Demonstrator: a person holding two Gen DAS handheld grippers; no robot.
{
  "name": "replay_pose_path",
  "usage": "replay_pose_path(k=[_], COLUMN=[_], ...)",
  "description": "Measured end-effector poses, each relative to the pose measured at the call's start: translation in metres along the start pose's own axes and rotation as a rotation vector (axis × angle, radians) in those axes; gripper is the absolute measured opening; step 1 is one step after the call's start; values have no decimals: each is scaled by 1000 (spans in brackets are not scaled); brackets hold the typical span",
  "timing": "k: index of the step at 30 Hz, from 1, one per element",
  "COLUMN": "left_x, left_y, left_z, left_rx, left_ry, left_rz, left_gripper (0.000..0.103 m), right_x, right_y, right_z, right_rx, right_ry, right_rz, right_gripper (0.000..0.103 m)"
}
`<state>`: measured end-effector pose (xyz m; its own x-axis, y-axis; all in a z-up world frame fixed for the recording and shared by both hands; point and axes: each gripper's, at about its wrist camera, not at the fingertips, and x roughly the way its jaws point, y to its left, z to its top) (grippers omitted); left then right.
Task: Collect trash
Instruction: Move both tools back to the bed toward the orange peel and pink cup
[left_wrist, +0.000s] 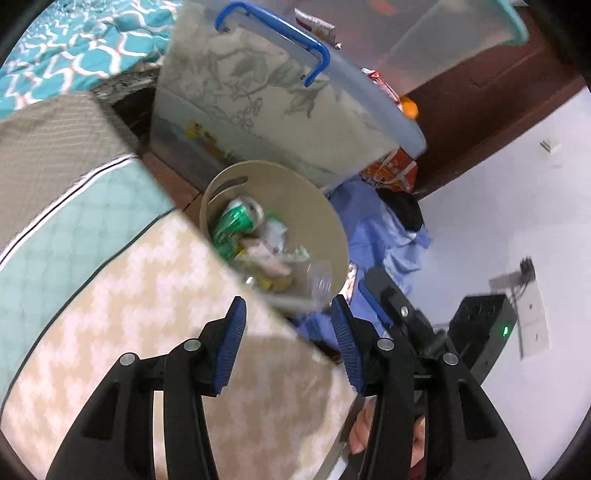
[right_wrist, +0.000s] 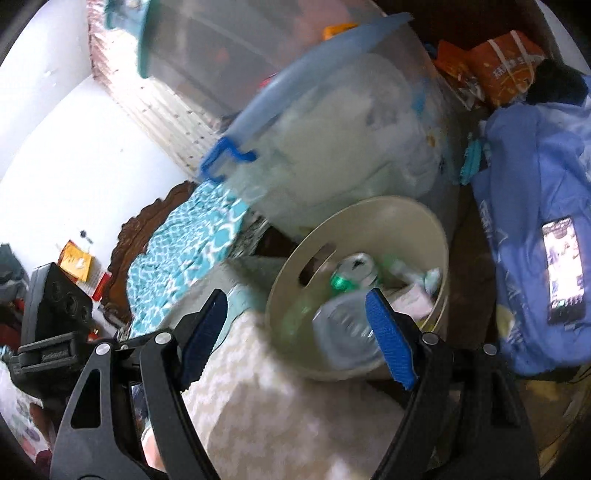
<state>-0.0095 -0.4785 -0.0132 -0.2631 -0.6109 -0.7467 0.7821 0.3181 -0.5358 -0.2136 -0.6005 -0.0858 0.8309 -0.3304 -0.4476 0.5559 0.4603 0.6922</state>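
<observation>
A beige round trash bin (left_wrist: 325, 218) stands on the floor beside the bed; it also shows in the right wrist view (right_wrist: 410, 221). Inside lie a green can (left_wrist: 236, 219) (right_wrist: 345, 278), wrappers and paper scraps. A clear plastic bottle (right_wrist: 343, 332), blurred, sits at the bin's near side just past my right gripper; it shows faintly in the left wrist view (left_wrist: 319, 282). My left gripper (left_wrist: 288, 317) is open and empty above the mattress corner, short of the bin. My right gripper (right_wrist: 295, 314) is open, jaws wide, holding nothing.
A beige patterned mattress (left_wrist: 129, 314) lies under both grippers. A clear storage box with a blue handle (left_wrist: 280, 103) leans behind the bin. A blue cloth bag (right_wrist: 535, 206) with a phone (right_wrist: 563, 269) on it lies to the right. Orange packets (right_wrist: 506, 66) lie beyond.
</observation>
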Motion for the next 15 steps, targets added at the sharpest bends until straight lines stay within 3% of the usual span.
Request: replay_pose_path(k=[7,10,15], left_x=[-85,-130,-205], left_y=[28,63,140], left_z=[-71,-99,-147], left_rx=[41,-26,-233], left_ry=[-99,-156,-275], left_rz=[109,155,252], left_gripper=[51,51,51], right_x=[13,18,23], right_y=[53,76,104], right_z=[-51,-72,-105], right_rx=[-75,-115,-163], right_ry=[154,213,287], right_rz=[96,136,173], right_gripper=[78,78,78])
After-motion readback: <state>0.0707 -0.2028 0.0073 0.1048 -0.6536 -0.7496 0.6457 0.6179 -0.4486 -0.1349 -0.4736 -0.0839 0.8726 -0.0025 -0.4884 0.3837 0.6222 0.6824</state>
